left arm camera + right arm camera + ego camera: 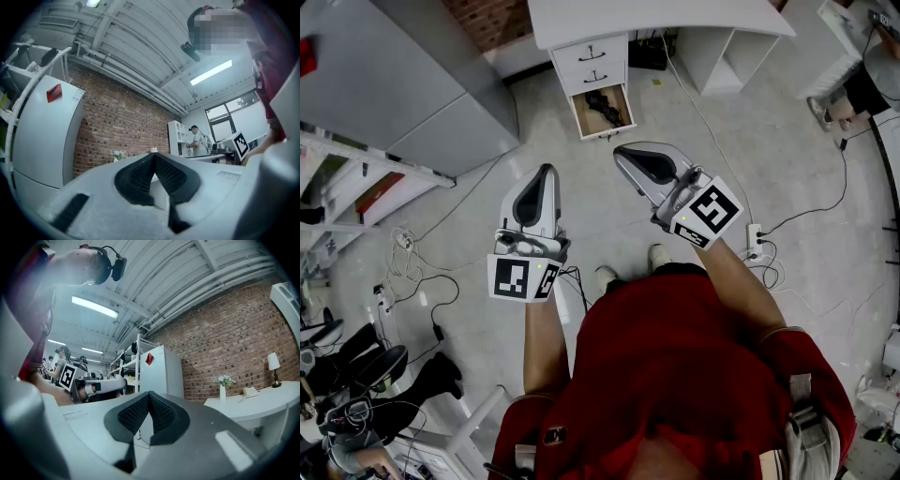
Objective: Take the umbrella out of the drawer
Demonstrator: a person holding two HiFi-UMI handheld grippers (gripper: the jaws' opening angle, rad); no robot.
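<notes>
A black folded umbrella (606, 105) lies in the open bottom drawer (602, 112) of the white drawer unit under the desk, at the top of the head view. Both grippers hang in the air well short of it, pointing toward the drawers. My left gripper (548, 170) is shut with nothing in it; in the left gripper view its dark pads (140, 176) meet at the tip. My right gripper (622, 150) is also shut and empty, and its pads (161, 414) touch in the right gripper view. Neither gripper view shows the umbrella.
A white desk (656, 17) stands over the drawers, with two shut drawers (592, 62) above the open one. A grey cabinet (403, 80) stands at the left. Cables (422, 272) and a power strip (755, 239) lie on the floor. My feet (658, 253) are below the grippers.
</notes>
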